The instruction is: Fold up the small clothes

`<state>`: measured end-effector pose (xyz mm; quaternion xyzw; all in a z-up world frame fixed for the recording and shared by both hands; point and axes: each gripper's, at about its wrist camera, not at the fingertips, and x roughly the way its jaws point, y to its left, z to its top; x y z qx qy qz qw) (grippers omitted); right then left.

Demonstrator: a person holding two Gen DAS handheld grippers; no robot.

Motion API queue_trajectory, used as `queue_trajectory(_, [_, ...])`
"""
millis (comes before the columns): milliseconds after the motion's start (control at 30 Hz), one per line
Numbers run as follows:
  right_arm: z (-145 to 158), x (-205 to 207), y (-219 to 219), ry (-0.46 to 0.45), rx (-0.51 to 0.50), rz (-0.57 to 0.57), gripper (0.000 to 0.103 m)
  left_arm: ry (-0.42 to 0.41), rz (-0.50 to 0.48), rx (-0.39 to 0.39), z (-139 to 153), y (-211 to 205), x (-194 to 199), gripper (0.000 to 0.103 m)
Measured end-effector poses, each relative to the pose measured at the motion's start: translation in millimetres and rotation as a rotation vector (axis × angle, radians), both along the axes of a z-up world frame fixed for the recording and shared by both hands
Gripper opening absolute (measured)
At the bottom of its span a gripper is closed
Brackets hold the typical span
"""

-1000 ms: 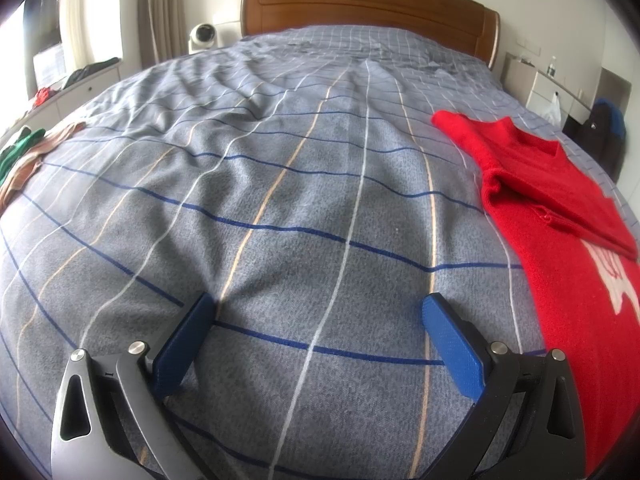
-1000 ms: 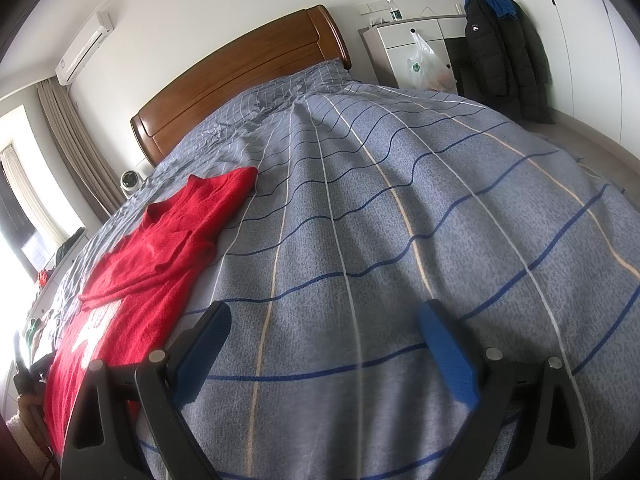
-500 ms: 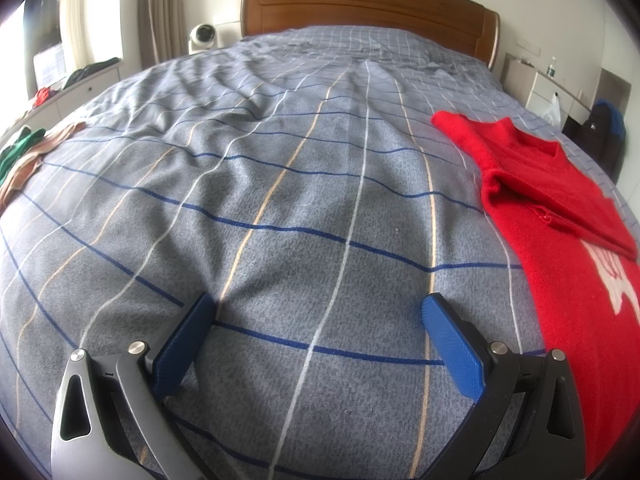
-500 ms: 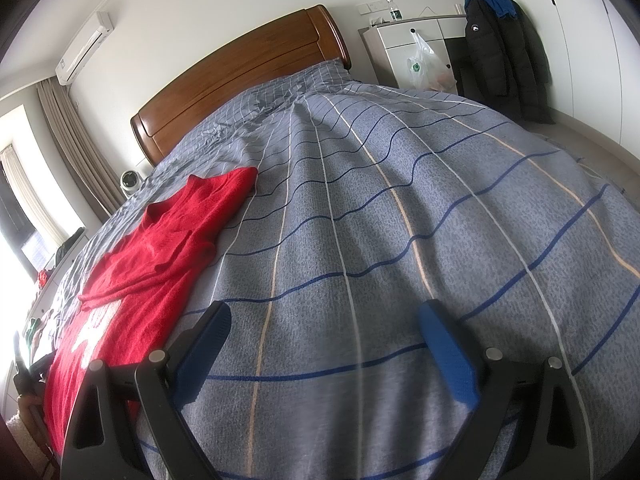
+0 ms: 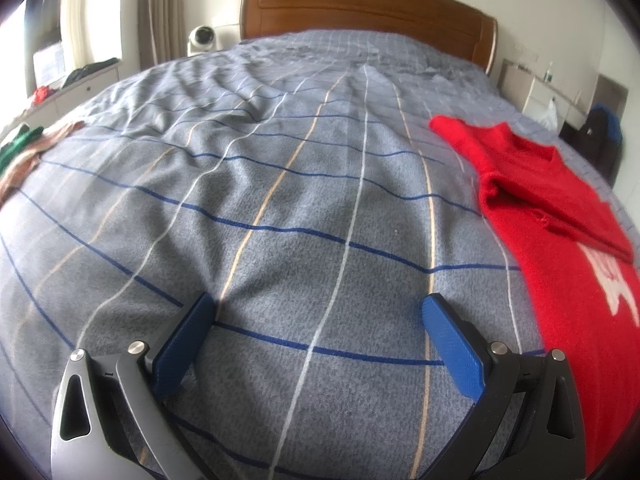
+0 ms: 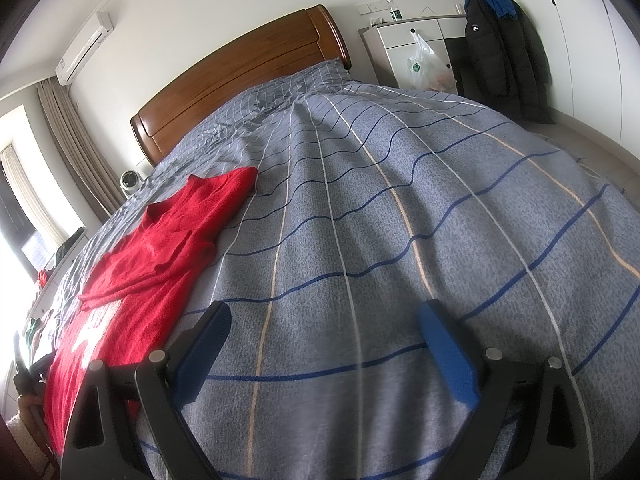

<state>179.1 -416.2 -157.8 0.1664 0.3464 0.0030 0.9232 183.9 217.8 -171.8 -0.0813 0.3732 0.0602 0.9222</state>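
A small red sweater [image 5: 560, 216] with a white print lies flat on the grey checked bedspread [image 5: 280, 184], one sleeve folded across its chest. It sits right of my left gripper [image 5: 316, 312], which is open and empty low over the bed. In the right wrist view the sweater [image 6: 160, 256] lies to the left of my right gripper [image 6: 324, 316], also open and empty above bare bedspread [image 6: 400, 220].
A wooden headboard [image 5: 360, 12] stands at the far end. More clothes [image 5: 20, 152] lie at the bed's left edge. A white cabinet [image 6: 416, 48] with a hanging bag and a dark coat [image 6: 500, 48] stand beyond the bed's right side.
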Motion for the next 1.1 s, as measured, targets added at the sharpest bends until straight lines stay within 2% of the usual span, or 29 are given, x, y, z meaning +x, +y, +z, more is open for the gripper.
queue_trajectory(67, [0,1,0,0.005,-0.002,0.0,0.095,0.007,-0.004,-0.022,1,3,3,0.102])
queue_trajectory(167, [-1,8,6,0.049,-0.027,0.016,0.1,0.019,-0.005,-0.007,3,0,6,0.102])
queue_trajectory(333, [12,22,23,0.197,-0.113,0.044,0.102,0.106,-0.023,-0.007,20,2,-5,0.1])
queue_trajectory(400, [29,7,31,0.175,-0.027,0.078,0.102,0.073,-0.082,-0.104,36,7,-33,0.1])
queue_trajectory(433, [41,-9,39,0.152,0.049,0.128,0.102,0.065,-0.126,-0.144,41,6,-47,0.1])
queue_trajectory(533, [50,-48,67,0.208,0.173,0.258,0.102,0.143,-0.218,-0.226,41,-12,-82,0.1])
queue_trajectory(633, [44,-90,94,0.276,0.297,0.351,0.102,0.193,-0.288,-0.25,31,-37,-102,0.095])
queue_trajectory(733, [27,-115,116,0.34,0.345,0.383,0.102,0.226,-0.359,-0.27,24,-63,-105,0.084])
queue_trajectory(800, [14,-121,126,0.377,0.355,0.386,0.098,0.241,-0.402,-0.239,19,-80,-102,0.08])
queue_trajectory(867, [1,-119,132,0.403,0.362,0.387,0.084,0.257,-0.43,-0.198,15,-95,-96,0.07])
queue_trajectory(900, [-4,-117,135,0.414,0.373,0.386,0.08,0.264,-0.432,-0.195,14,-99,-96,0.056])
queue_trajectory(933, [-7,-115,138,0.414,0.379,0.39,0.071,0.277,-0.43,-0.206,11,-102,-92,0.036])
queue_trajectory(967, [-8,-112,140,0.408,0.386,0.398,0.054,0.285,-0.43,-0.221,10,-104,-90,0.024])
queue_trajectory(1000, [-8,-110,143,0.409,0.388,0.407,0.039,0.295,-0.431,-0.249,8,-106,-89,0.006])
queue_trajectory(1033, [-8,-108,146,0.411,0.366,0.409,0.004,0.296,-0.422,-0.269,7,-105,-87,0.005])
queue_trajectory(1100, [-2,-108,147,0.4,0.343,0.411,0.005,0.28,-0.415,-0.266,10,-107,-94,0.004])
